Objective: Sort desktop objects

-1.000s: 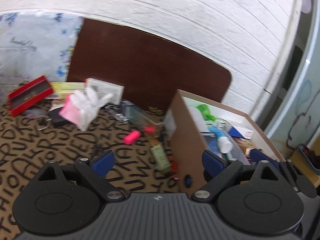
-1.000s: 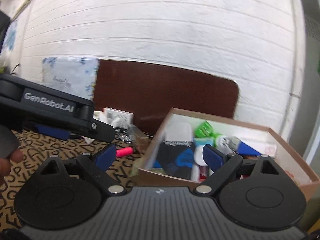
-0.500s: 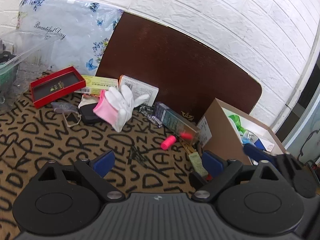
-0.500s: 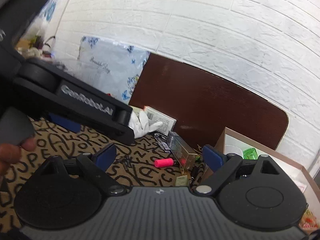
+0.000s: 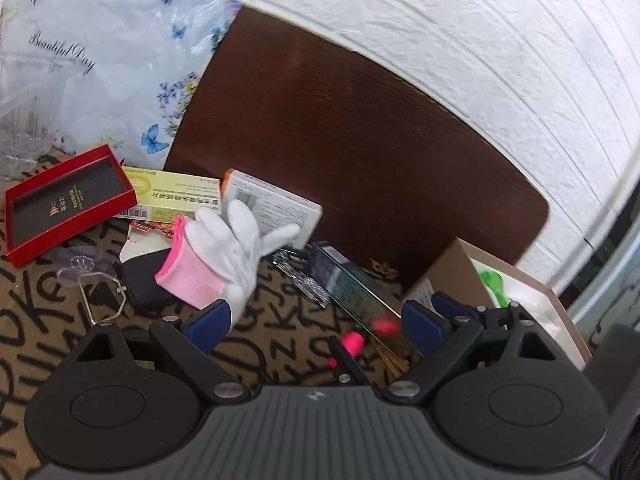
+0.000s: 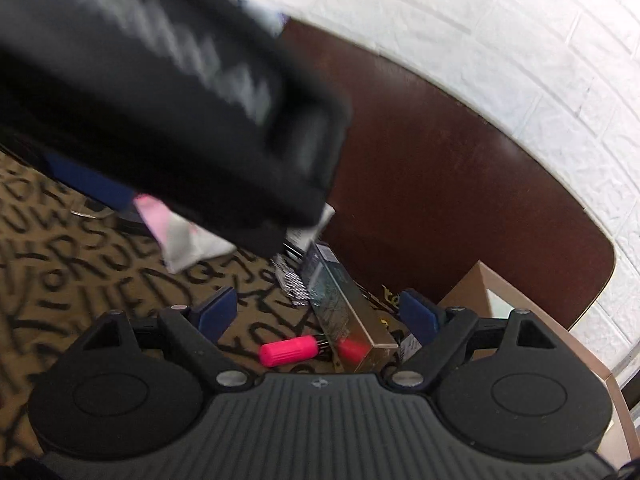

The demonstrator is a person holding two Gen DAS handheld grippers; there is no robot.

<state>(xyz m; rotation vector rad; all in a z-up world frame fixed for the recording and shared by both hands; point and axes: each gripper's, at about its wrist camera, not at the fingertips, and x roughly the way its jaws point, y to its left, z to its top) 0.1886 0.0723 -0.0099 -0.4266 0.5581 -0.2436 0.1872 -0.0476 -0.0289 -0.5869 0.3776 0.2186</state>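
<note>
Here left tongs (image 5: 316,318) released; red tray (image 5: 66,204) left-view only; right tongs (image 6: 316,312) released, pink cap (image 6: 286,350) probably marker.

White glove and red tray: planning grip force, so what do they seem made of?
The white glove looks like soft knit fabric with a pink ribbed cuff, matte and limp. The red tray seems rigid cardboard, with crisp edges and a dark printed lining.

Both wrist views look forward and down, low and close over the letter-patterned brown mat (image 5: 60,320), facing the white brick wall (image 6: 520,40). Both share the small pink cylinder (image 6: 289,350).
</note>
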